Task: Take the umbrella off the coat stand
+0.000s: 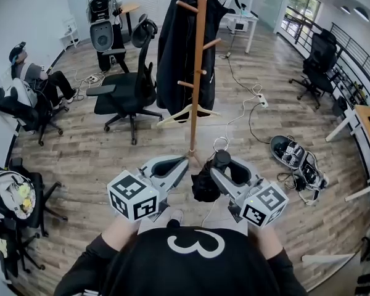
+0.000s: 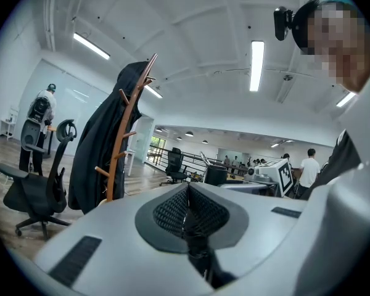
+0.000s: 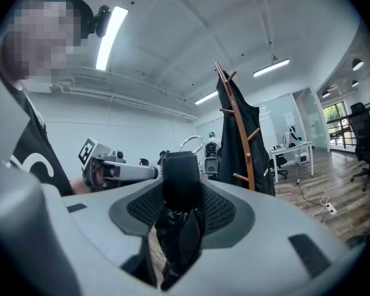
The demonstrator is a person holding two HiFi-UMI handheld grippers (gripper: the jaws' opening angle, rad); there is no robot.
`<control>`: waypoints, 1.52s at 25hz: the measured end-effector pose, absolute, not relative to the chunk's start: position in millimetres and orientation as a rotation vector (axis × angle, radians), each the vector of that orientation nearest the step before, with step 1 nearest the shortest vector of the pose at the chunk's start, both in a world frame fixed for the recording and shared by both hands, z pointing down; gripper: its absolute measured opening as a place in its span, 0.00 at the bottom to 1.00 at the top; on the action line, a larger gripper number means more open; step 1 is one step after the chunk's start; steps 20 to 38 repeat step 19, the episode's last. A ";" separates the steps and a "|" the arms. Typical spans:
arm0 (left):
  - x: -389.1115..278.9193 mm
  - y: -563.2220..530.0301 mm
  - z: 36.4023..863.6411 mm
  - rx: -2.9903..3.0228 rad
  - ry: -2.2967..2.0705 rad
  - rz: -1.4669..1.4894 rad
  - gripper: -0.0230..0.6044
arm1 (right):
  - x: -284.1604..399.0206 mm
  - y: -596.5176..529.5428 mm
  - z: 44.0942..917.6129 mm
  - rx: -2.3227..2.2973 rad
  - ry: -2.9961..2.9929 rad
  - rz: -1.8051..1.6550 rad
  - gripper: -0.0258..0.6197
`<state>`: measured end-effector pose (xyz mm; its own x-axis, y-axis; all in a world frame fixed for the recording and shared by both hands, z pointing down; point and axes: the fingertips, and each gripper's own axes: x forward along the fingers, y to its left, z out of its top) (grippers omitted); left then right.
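A folded black umbrella (image 1: 205, 182) is clamped between the jaws of my right gripper (image 1: 227, 167), a little in front of the wooden coat stand (image 1: 198, 60) and clear of its pegs. Its thick handle (image 3: 180, 172) stands up between the pads, with a pale wrist loop (image 3: 192, 143) above it. The canopy hangs below the right gripper (image 3: 182, 196). My left gripper (image 1: 184, 161) sits just to the left of the umbrella. Its jaws (image 2: 188, 209) meet with nothing between them. A dark coat (image 1: 176, 48) hangs on the stand.
A wooden hanger (image 1: 186, 113) hangs low on the stand. Black office chairs (image 1: 128, 85) stand to the left, and one of them holds a seated person (image 1: 34, 79). Cables (image 1: 246, 106) and an open bag (image 1: 293, 153) lie on the floor at the right. A desk (image 1: 367, 125) lines the right edge.
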<state>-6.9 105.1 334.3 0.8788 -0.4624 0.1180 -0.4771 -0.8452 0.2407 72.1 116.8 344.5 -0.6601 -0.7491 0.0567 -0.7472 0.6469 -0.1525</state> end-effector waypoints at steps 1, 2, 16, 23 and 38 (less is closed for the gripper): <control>-5.5 108.8 333.1 2.788 -0.712 0.079 0.06 | 73.3 120.2 343.7 -1.287 2.839 -0.252 0.34; -4.1 112.3 331.9 2.791 -0.715 0.077 0.06 | 74.5 123.5 343.0 -1.284 2.838 -0.248 0.34; 10.1 149.5 326.1 2.820 -0.726 0.041 0.06 | 85.5 163.6 339.9 -1.243 2.853 -0.217 0.34; 12.5 152.7 322.8 2.822 -0.725 0.036 0.06 | 88.5 168.2 336.0 -1.239 2.853 -0.213 0.34; 12.5 152.7 322.8 2.822 -0.725 0.036 0.06 | 88.5 168.2 336.0 -1.239 2.853 -0.213 0.34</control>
